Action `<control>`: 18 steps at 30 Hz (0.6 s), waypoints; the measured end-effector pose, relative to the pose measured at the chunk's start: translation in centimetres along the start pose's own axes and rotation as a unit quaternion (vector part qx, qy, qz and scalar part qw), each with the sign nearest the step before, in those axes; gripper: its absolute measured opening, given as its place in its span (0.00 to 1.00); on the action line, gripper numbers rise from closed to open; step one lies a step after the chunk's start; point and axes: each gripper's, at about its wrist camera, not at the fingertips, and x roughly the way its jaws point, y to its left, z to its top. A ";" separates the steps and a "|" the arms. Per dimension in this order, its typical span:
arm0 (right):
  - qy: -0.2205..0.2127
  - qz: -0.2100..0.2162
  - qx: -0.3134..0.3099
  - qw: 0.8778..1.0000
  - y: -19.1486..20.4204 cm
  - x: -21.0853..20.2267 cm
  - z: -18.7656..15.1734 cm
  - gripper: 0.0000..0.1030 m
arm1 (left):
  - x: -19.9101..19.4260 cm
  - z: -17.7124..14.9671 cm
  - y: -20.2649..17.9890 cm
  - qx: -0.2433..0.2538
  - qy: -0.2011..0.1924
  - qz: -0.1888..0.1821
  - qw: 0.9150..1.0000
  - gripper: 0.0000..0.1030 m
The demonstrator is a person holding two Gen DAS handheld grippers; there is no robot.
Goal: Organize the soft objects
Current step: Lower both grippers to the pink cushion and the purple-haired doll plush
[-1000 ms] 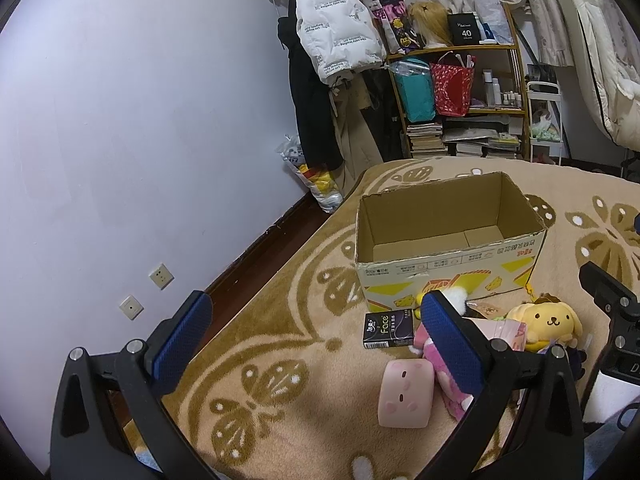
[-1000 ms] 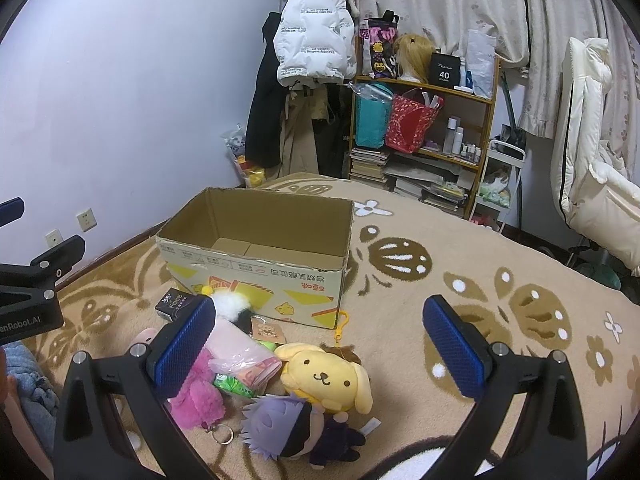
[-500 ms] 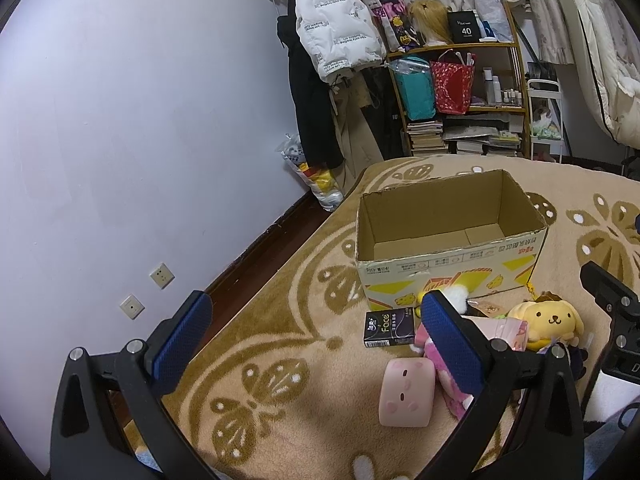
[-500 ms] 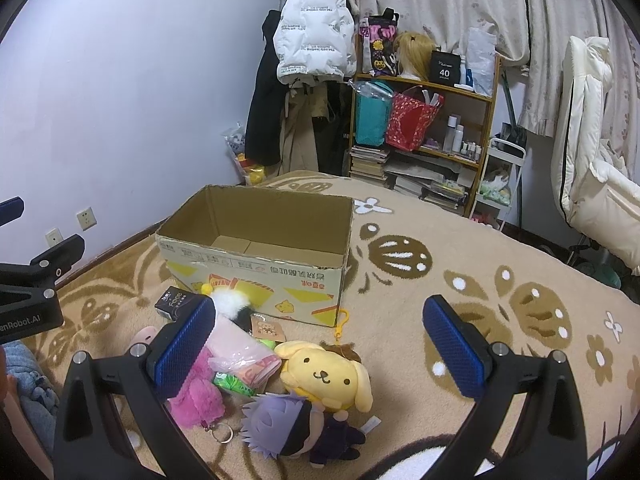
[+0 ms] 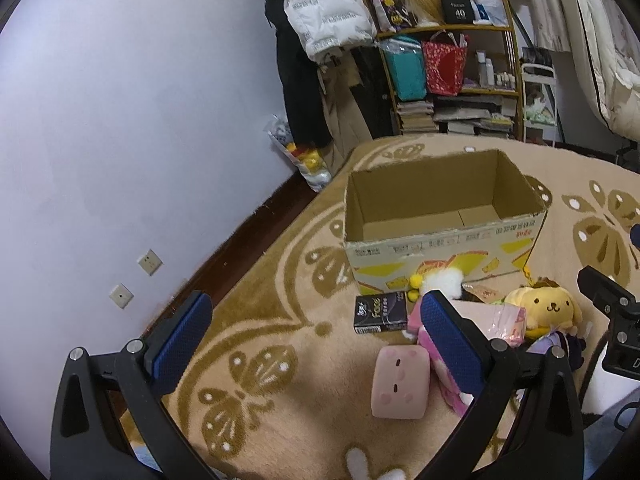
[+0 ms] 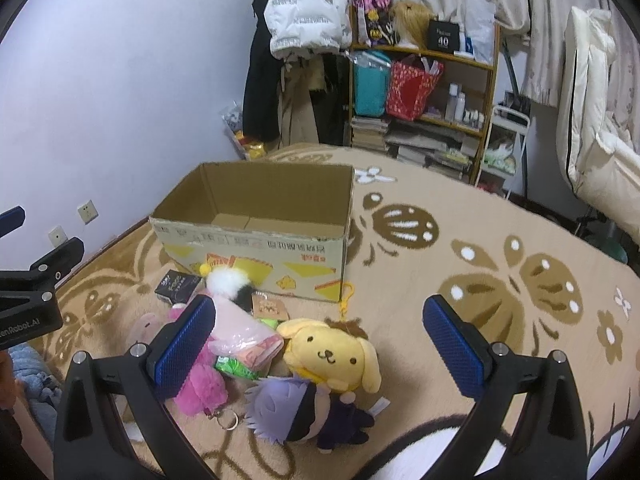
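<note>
A big tan rug (image 6: 460, 240) with brown flower shapes covers the floor, and a tall shelf (image 6: 424, 92) full of bags and books stands by the back wall. On the rug sits an open cardboard box (image 6: 256, 248) with yellow shapes on its side, and its bottom looks bare. The soft toys lie in a little heap on the rug just in front of the box. There is a yellow dog plush (image 6: 332, 354) with floppy ears, and a purple-haired doll (image 6: 296, 410) lies touching it on the near side. A fluffy pink plush (image 6: 200, 388) with a key ring lies to the left of them, next to a pink packet (image 6: 240, 330). A flat pink square plush (image 5: 400, 382) with tiny dots lies by itself at the left edge of the heap, and a small black box (image 5: 381, 314) lies near it, close to the cardboard box. The left gripper (image 5: 316, 338) hangs over the rug with its blue pads spread wide and nothing between them. The right gripper (image 6: 320, 340) hangs over the toy heap, also spread wide and holding nothing
</note>
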 end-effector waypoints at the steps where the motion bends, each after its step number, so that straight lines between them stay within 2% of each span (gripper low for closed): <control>1: 0.005 0.001 0.003 1.000 -0.1 0.2 0.0 1.00 | 0.3 0.0 -0.1 0.002 0.006 -0.003 1.000 1.00; 9: 0.064 0.015 0.048 0.997 -1.5 2.3 -0.6 1.00 | 2.4 -0.6 -0.6 0.006 0.050 -0.024 0.998 1.00; 18: 0.130 0.027 0.092 0.987 -2.8 5.0 -2.0 1.00 | 5.9 -1.6 -1.6 0.025 0.110 -0.025 0.993 1.00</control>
